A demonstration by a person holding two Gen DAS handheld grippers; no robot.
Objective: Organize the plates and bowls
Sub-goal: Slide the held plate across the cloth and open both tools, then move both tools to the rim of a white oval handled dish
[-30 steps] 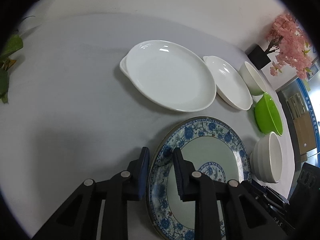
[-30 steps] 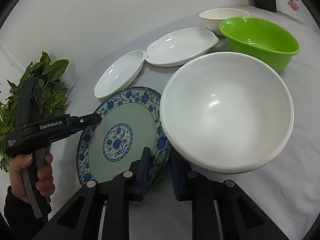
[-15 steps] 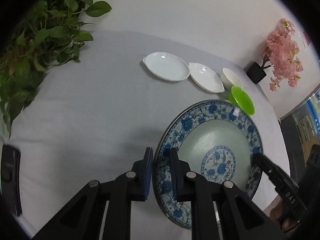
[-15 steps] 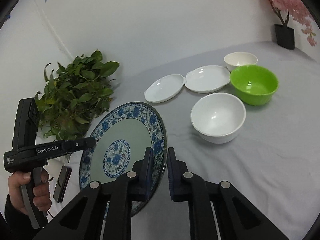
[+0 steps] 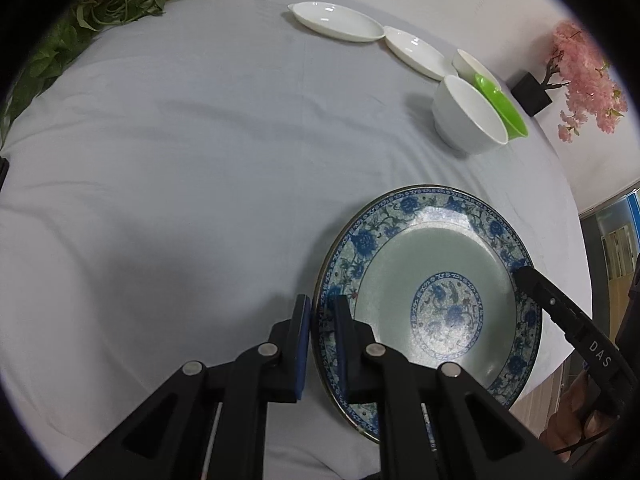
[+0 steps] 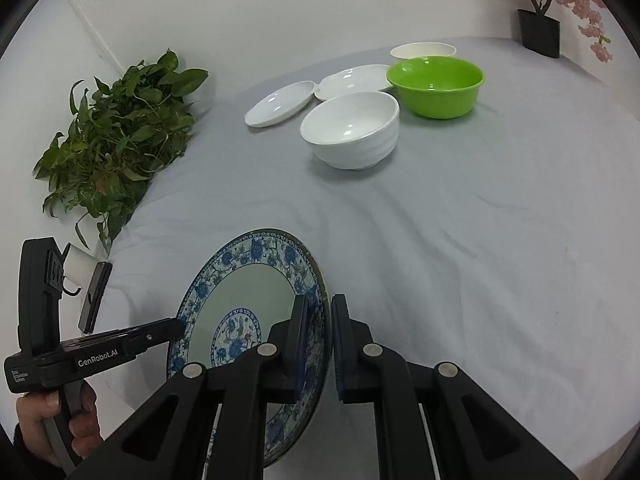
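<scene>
Nearest: blue-patterned plate (image 5: 432,300) clamped at opposite rim edges, left gripper (image 5: 322,344) on its near-left rim, right gripper (image 6: 320,344) on the far side; jaws of both just closed tighter, rim between the pads in each. Plate carried tilted, clear of the grey tablecloth (image 5: 180,160), over the table's near edge. Step in hand, by judgement: moving the plate to a new spot. Mid-table: large white bowl (image 6: 352,132), with green bowl (image 6: 436,86) just beside. Beyond: two white oval dishes (image 6: 280,104) side by side and a small white bowl (image 6: 422,50). Next move calls for level lowering onto bare cloth, both grips released together, no rim strike.
</scene>
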